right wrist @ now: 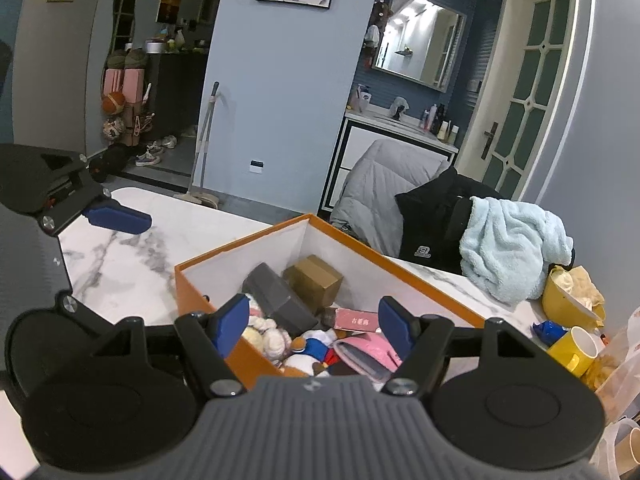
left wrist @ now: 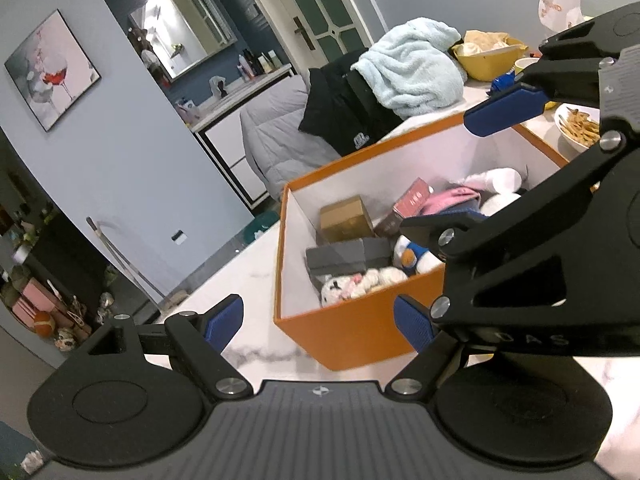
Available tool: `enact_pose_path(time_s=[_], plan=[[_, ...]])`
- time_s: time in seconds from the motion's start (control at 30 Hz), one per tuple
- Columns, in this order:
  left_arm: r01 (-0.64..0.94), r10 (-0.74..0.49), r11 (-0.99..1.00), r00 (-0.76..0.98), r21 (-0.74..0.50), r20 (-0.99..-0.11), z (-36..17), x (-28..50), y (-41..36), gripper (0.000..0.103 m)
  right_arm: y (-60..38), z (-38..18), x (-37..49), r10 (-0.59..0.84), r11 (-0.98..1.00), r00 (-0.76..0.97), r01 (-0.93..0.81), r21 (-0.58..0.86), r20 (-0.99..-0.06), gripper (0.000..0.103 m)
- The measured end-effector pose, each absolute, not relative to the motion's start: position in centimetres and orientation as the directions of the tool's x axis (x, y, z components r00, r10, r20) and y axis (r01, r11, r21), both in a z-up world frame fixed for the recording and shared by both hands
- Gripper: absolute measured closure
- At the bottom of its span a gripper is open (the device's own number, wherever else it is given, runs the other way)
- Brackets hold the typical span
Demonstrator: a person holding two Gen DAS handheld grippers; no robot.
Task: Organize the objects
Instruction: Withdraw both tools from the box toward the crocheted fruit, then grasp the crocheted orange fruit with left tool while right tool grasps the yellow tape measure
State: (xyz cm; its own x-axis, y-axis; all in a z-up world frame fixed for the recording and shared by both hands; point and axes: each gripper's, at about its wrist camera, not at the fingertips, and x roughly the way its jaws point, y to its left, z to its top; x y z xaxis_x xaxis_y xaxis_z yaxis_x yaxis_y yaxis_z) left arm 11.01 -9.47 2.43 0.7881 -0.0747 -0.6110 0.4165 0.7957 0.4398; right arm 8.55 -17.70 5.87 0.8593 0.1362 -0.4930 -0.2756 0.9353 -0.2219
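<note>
An orange box (left wrist: 352, 332) (right wrist: 200, 280) with white inner walls stands on the marble table (right wrist: 120, 256). It holds a gold carton (right wrist: 316, 282), a grey case (right wrist: 276, 296), a red packet (right wrist: 356, 320), a pink pouch (right wrist: 368, 354) and plush toys (right wrist: 272, 338). My left gripper (left wrist: 319, 324) is open low at the box's near corner, its pads apart from the box walls. My right gripper (right wrist: 313, 328) hovers open over the box's contents, gripping nothing. It enters the left wrist view from the right, one blue pad (left wrist: 504, 114) above the box's far rim.
A light blue towel (right wrist: 516, 248) and a black jacket (right wrist: 432, 220) hang over a chair behind the table. A yellow bowl (right wrist: 568, 304), a yellow mug (right wrist: 576, 350) and a plate of fries (left wrist: 580, 128) sit to the right of the box. Bare marble lies to its left.
</note>
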Motion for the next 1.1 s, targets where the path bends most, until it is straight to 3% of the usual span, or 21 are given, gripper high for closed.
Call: enact_pose_path(time_s=[0.57,1.1], plan=[[0.406,-0.087,0.836,0.763,0.369,-0.640,-3.0,7.2,-6.7,0.004,-17.2,0.2,6.8,0.249,0.903,0.739,-0.410,-0.125,-0.625,0.022],[0.405,-0.122,0.872,0.725,0.276,-0.678,-7.6,7.1,-5.4,0.004,-19.6,-6.1,7.8,0.178,0.938,0.655,-0.338,-0.074,-0.735,0.021]])
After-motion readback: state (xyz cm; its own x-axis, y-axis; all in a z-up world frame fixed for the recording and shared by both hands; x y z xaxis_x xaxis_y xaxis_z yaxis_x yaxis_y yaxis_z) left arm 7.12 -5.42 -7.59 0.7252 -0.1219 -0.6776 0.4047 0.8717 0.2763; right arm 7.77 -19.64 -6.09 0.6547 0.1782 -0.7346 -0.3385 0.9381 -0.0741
